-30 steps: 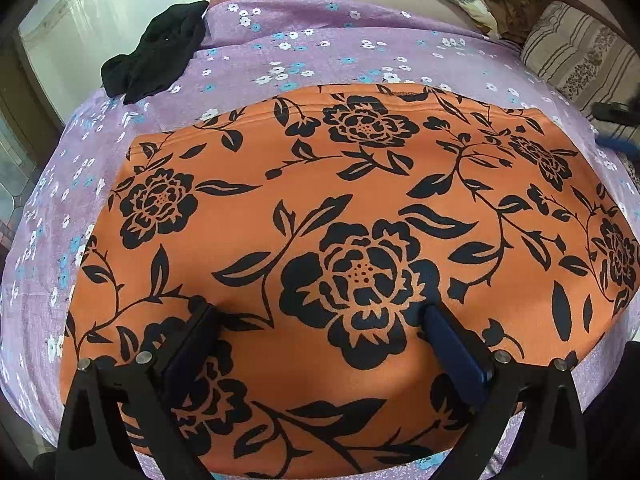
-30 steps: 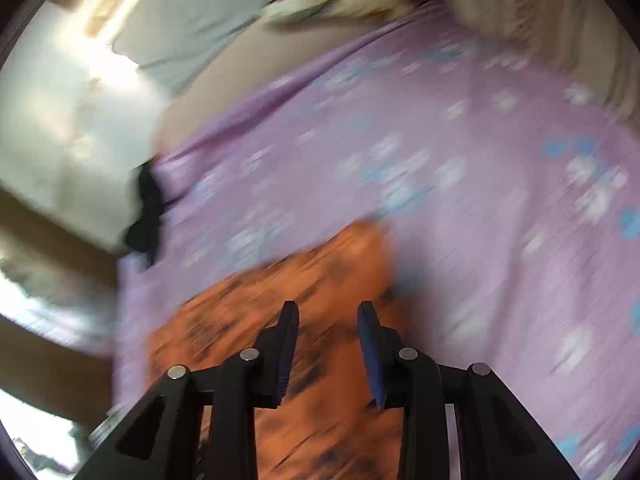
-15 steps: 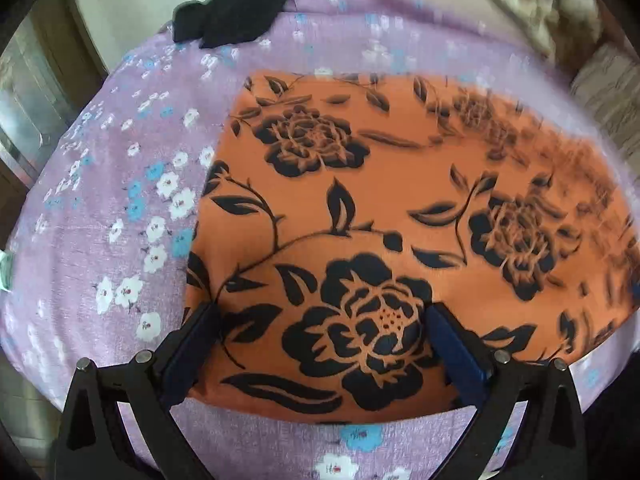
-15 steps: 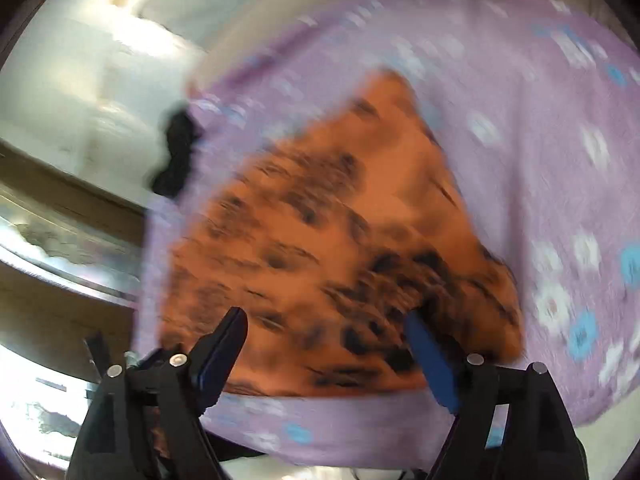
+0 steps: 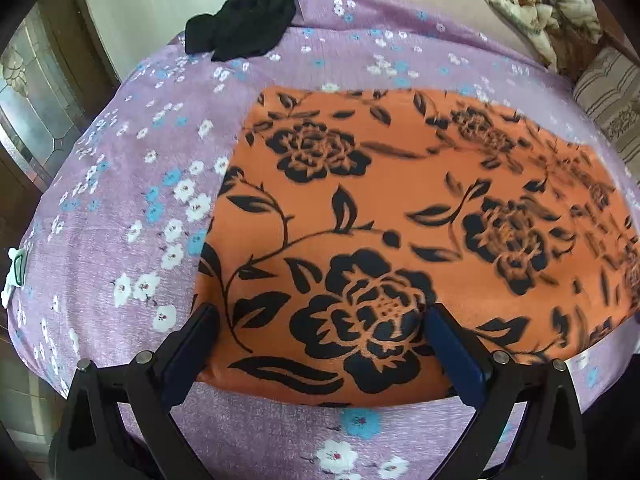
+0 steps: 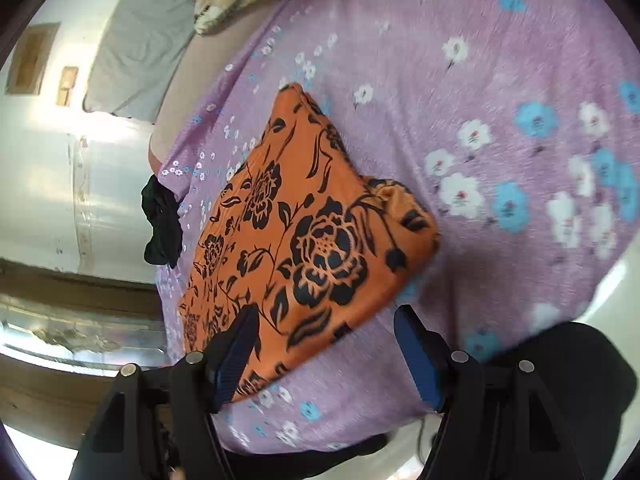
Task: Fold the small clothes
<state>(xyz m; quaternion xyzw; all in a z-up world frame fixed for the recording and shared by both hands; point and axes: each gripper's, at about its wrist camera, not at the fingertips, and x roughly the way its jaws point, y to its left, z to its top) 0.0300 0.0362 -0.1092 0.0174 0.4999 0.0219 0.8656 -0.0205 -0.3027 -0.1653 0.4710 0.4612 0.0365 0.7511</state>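
An orange garment with black flowers (image 5: 400,208) lies flat on the purple flowered bedsheet (image 5: 132,184). It also shows in the right wrist view (image 6: 296,232), folded to a rough rectangle. My left gripper (image 5: 320,320) is open and empty, its fingers straddling the garment's near left corner just above the cloth. My right gripper (image 6: 324,320) is open and empty over the garment's near edge, by its right corner.
A black garment (image 5: 244,28) lies at the far left edge of the bed; it also shows in the right wrist view (image 6: 162,220). A crumpled beige cloth (image 5: 540,4) and a striped pillow (image 5: 608,96) sit at the far right. The bed edge is close below both grippers.
My left gripper has moved left to the garment's near left corner. My right gripper has opened wide and pulled back to the garment's near right edge.
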